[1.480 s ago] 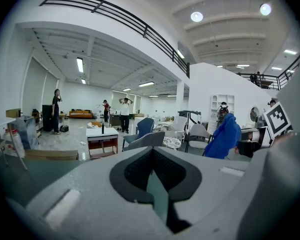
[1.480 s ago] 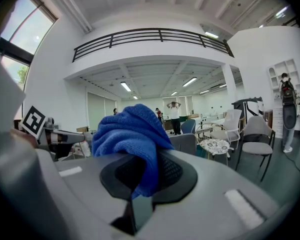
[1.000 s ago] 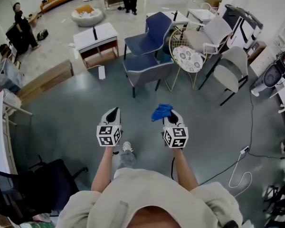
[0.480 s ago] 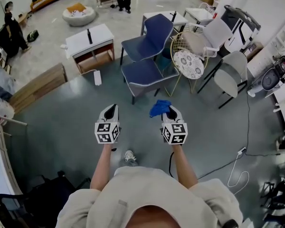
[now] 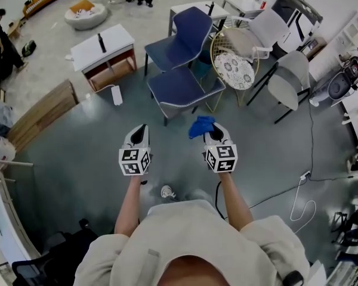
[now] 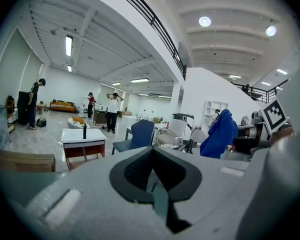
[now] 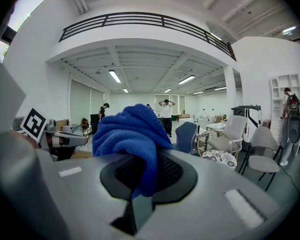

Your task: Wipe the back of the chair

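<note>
A dark blue chair [image 5: 185,46] stands ahead of me, its seat toward me and its back [image 5: 192,25] on the far side; the same chair [image 7: 186,136] shows in the right gripper view. My right gripper [image 5: 210,128] is shut on a bunched blue cloth [image 5: 201,126], which fills the middle of the right gripper view [image 7: 131,131]. My left gripper [image 5: 139,133] is held level with it, shut and empty. Both grippers hang over the grey floor, short of the chair's seat. In the left gripper view the chair [image 6: 139,136] stands far ahead.
A round gold wire chair [image 5: 231,64] with a patterned cushion touches the blue chair's right side. Grey and white chairs [image 5: 289,82] stand further right. A white low table [image 5: 103,49] is to the left. A cable [image 5: 298,195] lies on the floor at right. People stand far off.
I have walked forward: the blue chair and the furniture around it have come nearer in the head view. Both grippers keep their pose, the cloth still held in the right one.
</note>
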Demonstrator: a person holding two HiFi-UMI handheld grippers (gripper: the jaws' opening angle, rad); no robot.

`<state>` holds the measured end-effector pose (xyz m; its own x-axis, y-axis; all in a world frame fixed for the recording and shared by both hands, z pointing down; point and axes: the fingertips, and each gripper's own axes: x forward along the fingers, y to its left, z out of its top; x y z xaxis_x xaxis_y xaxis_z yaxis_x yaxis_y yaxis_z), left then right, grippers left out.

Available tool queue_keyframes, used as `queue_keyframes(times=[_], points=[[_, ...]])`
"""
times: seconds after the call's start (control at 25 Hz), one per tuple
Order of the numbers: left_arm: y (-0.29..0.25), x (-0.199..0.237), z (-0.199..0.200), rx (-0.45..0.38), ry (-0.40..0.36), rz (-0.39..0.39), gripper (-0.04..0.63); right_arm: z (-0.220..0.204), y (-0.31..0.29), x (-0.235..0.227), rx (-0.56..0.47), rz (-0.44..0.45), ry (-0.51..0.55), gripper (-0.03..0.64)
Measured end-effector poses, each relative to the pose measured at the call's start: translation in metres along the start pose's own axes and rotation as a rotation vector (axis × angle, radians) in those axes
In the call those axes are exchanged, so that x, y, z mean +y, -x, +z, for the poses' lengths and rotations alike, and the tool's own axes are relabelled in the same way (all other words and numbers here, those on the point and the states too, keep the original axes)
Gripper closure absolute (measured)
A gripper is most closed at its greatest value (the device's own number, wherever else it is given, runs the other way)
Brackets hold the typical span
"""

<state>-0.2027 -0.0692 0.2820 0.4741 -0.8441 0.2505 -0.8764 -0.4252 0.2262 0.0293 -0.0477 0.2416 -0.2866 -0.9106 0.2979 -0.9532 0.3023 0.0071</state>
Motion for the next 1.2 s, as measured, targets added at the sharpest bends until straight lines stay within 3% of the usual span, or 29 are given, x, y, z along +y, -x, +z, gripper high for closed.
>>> queue_keyframes(times=[0.4,0.72,1.2], points=[[-0.026,-0.007,-0.014,0.053,-0.011,0.018,0.594,-0.004,-0.018,-0.031,-0.003,-0.004,-0.052,0.575],[-0.051,-0.039,-0.012,0.052,-0.036,0.065,0.594,-0.014,-0.017,-0.069,-0.028,0.04,-0.079,0.575],[-0.063,-0.091,-0.067,0.059,-0.045,0.199,0.594,-0.077,-0.007,-0.129,-0.026,0.111,-0.123,0.575]])
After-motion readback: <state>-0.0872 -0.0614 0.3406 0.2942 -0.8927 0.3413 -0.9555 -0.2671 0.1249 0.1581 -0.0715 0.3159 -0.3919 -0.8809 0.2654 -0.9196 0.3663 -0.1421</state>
